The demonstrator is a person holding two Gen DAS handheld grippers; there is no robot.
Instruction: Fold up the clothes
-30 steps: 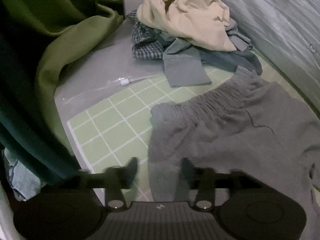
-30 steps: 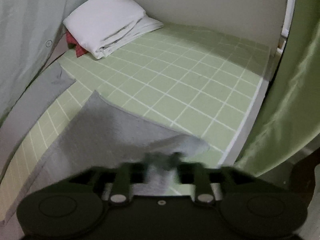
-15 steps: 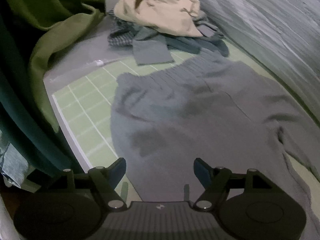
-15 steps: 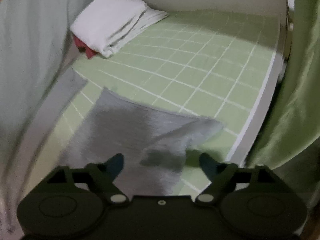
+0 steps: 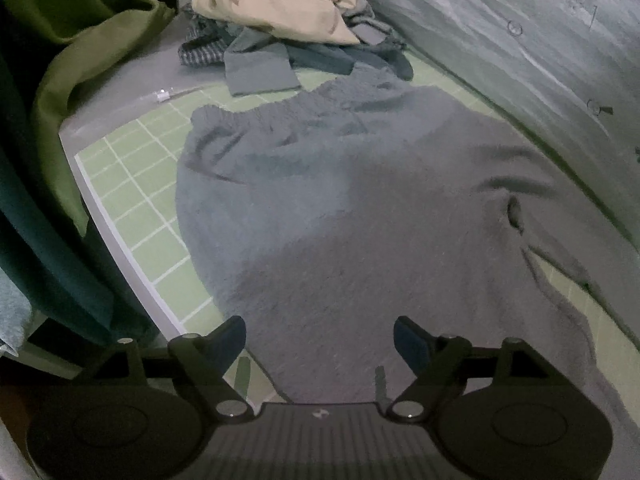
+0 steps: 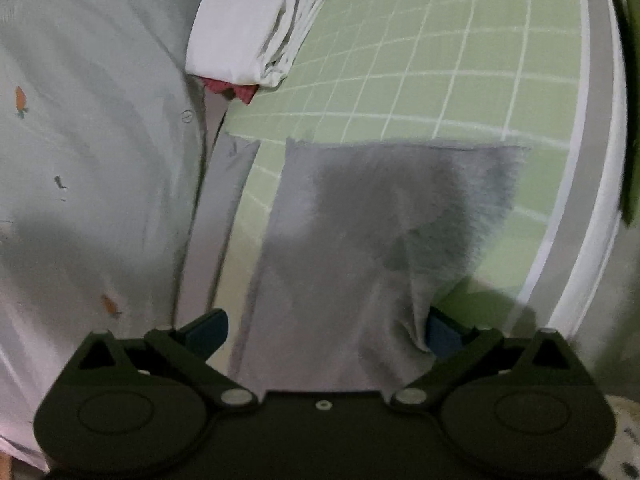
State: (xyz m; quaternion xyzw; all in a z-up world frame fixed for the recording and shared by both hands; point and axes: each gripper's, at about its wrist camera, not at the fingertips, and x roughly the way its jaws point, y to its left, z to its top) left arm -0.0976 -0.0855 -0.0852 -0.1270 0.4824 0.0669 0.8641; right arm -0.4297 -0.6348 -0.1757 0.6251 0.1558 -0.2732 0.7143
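Grey trousers point(image 5: 360, 200) lie spread on the green checked bed sheet point(image 5: 132, 188), elastic waistband at the far end. My left gripper point(image 5: 320, 338) is open and empty above the near part of the trousers. In the right wrist view a grey trouser leg point(image 6: 380, 232) lies flat with its hem at the far end. My right gripper point(image 6: 324, 330) is open over it, holding nothing; the cloth's right edge lies against the right finger.
A pile of unfolded clothes point(image 5: 280, 20), beige on top, lies at the far end. Green curtains point(image 5: 52, 100) hang at the left. A pale quilt point(image 6: 88, 120) lies beside the trousers. A folded white garment point(image 6: 248, 28) lies on a red item at the far end. The bed edge point(image 6: 592, 160) runs along the right.
Both grippers opened and let go of the trousers, which now lie flat on the sheet. Both grippers pulled back and up from the cloth.
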